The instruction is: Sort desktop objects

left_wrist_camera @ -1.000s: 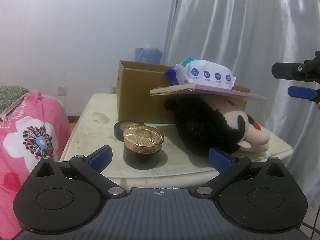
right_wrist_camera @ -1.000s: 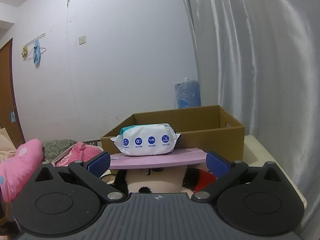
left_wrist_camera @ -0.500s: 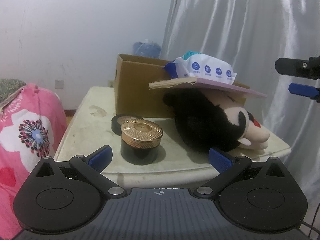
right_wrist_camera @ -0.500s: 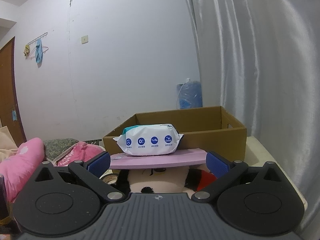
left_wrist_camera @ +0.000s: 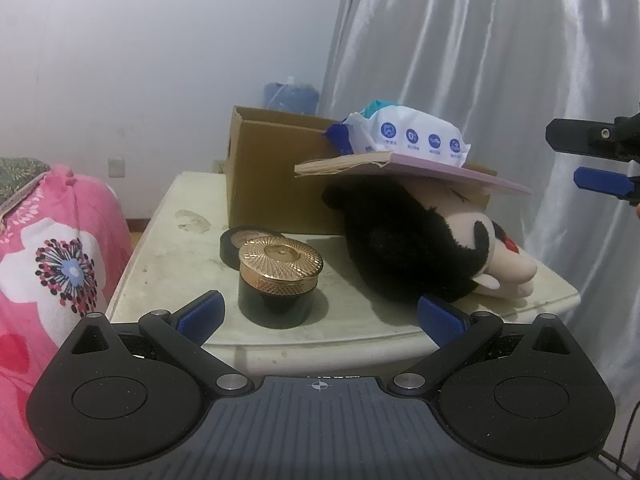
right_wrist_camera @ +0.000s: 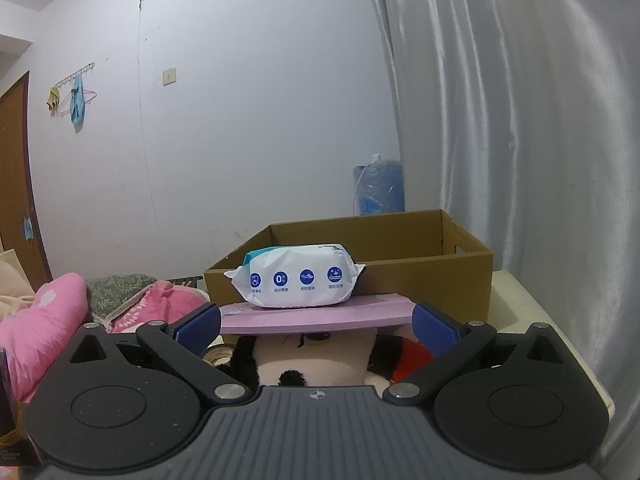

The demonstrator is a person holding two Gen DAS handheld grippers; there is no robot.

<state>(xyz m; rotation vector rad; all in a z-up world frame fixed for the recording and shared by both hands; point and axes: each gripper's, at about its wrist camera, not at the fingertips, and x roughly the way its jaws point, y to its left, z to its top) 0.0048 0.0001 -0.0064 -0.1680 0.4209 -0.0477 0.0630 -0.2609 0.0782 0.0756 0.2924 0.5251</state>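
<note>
A black jar with a gold lid [left_wrist_camera: 280, 280] stands near the table's front edge, with a roll of black tape [left_wrist_camera: 236, 242] behind it. A black and pink plush toy [left_wrist_camera: 416, 248] lies to the right. A pink book [left_wrist_camera: 416, 166] rests on the toy, and a white wipes pack [left_wrist_camera: 404, 136] lies on the book. An open cardboard box [left_wrist_camera: 272, 168] stands behind. My left gripper [left_wrist_camera: 320, 314] is open and empty in front of the jar. My right gripper [right_wrist_camera: 316, 326] is open and empty, level with the pink book [right_wrist_camera: 316, 312] and the wipes pack [right_wrist_camera: 296, 280]; it also shows at the right edge of the left wrist view [left_wrist_camera: 592, 160].
The cream table [left_wrist_camera: 192, 200] has rounded edges. Pink flowered bedding [left_wrist_camera: 52, 264] lies left of it. A silver curtain [left_wrist_camera: 500, 60] hangs behind and to the right. A blue water jug [right_wrist_camera: 378, 190] stands behind the box [right_wrist_camera: 440, 248].
My left gripper has drawn a little closer to the jar. My right gripper has risen slightly. Nothing on the table has moved.
</note>
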